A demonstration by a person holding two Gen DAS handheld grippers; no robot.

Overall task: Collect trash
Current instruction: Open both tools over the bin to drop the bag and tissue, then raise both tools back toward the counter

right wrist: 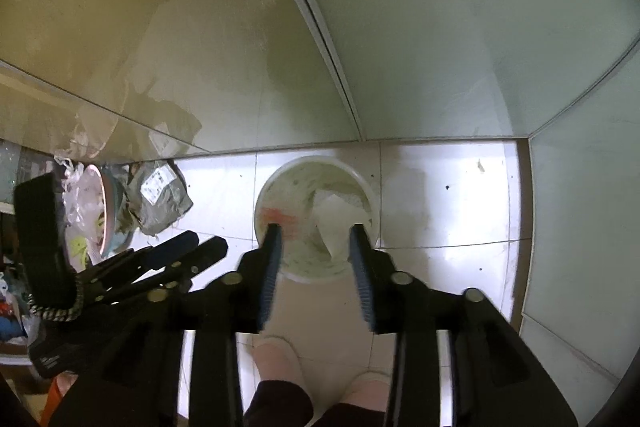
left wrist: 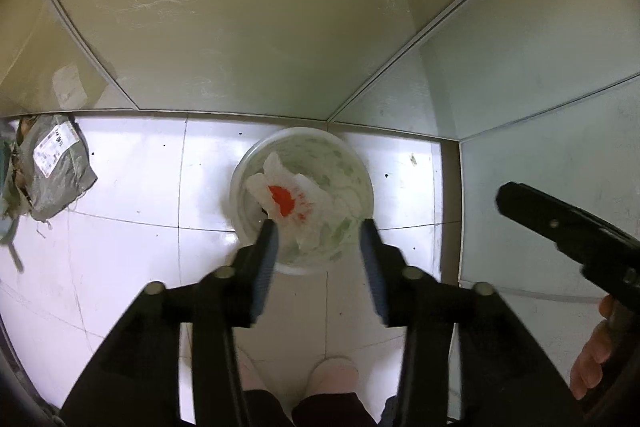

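A white round bucket (left wrist: 360, 163) stands on the white tiled floor against the wall. Inside it lies crumpled white wrapping with a red patch (left wrist: 284, 201). My left gripper (left wrist: 319, 231) hangs open and empty right above the bucket's near rim. In the right wrist view the same bucket (right wrist: 276, 175) holds a white paper piece (right wrist: 334, 217) and an orange-red smear. My right gripper (right wrist: 316, 235) is open and empty above the bucket's near rim. A grey mailer bag with a white label (left wrist: 56, 171) lies on the floor to the left; it also shows in the right wrist view (right wrist: 160, 197).
Glass wall panels (left wrist: 240, 27) close the corner behind the bucket. A pile of plastic trash and a pink-rimmed bowl (right wrist: 94, 211) sit at the far left. The other gripper shows at the right edge (left wrist: 568, 227). Pink slippers (right wrist: 280, 359) stand below the grippers.
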